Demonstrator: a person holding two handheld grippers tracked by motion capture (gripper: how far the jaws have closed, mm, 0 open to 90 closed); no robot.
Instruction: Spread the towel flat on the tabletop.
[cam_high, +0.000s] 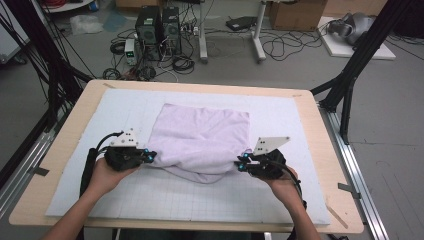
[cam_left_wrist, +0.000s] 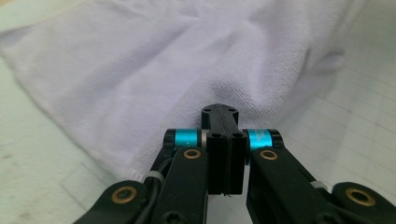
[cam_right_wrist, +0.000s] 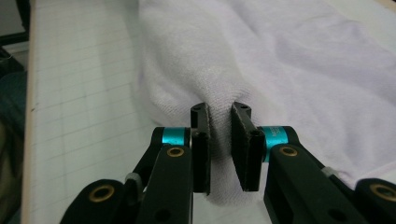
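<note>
towel spread flat on bench, long axis running between grippers. left gripper clamped fully on near-left corner; right gripper pinched narrowly on bunched near-right corner.

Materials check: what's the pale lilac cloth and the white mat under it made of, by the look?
Pale lilac cloth: most likely cotton terry towelling, matte; a fine looped pile shows in the left gripper view, with a stitched hem along its edge. White gridded mat: probably foam or soft board, matte, printed with thin grid lines; uncertain. It lies on a light wooden tabletop, apparently plywood.
</note>
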